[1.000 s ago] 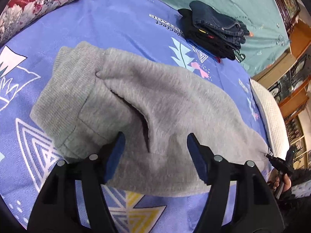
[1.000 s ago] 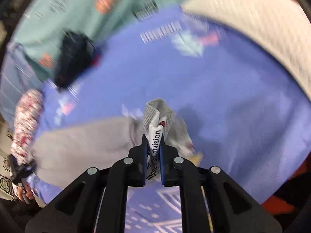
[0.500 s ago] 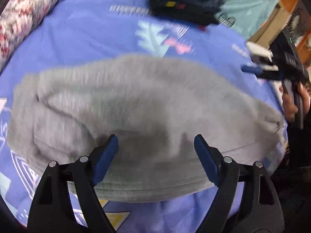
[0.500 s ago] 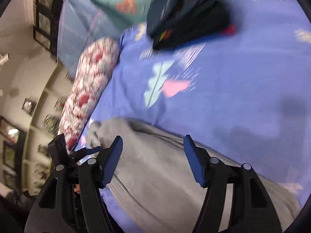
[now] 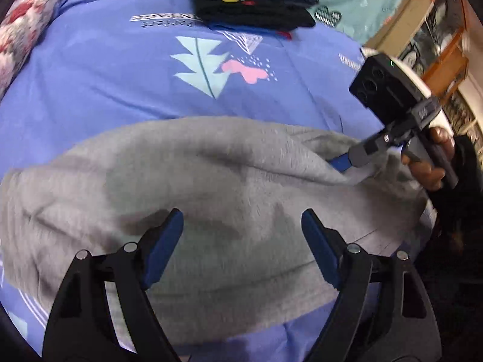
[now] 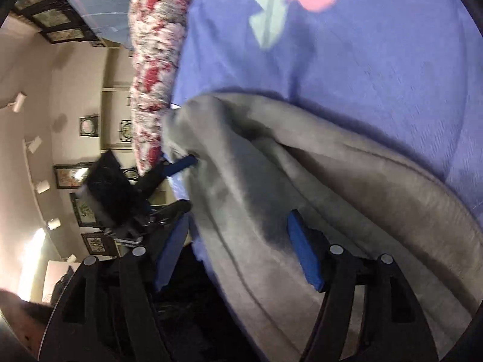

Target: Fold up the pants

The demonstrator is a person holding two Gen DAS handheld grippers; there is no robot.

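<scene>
The grey sweatpants (image 5: 211,181) lie folded across the blue patterned bedsheet (image 5: 120,75). My left gripper (image 5: 241,235) is open, its blue pads spread just above the near part of the pants. My right gripper (image 6: 238,241) is open over the right end of the pants (image 6: 302,196). In the left wrist view the right gripper (image 5: 347,163) is at the pants' right end with a blue pad against the cloth. In the right wrist view the left gripper (image 6: 178,166) shows at the far end of the pants.
A stack of folded dark pants (image 5: 256,0) sits at the far side of the bed on a teal sheet (image 5: 347,6). A floral pillow (image 6: 157,54) lies along the left edge. Wooden shelves (image 5: 437,45) stand to the right. The bed's near edge is just below the grippers.
My right gripper let go of the cuff it held, opened and swung over the right end of the pants. My left gripper stayed open and shifted toward the middle of the pants.
</scene>
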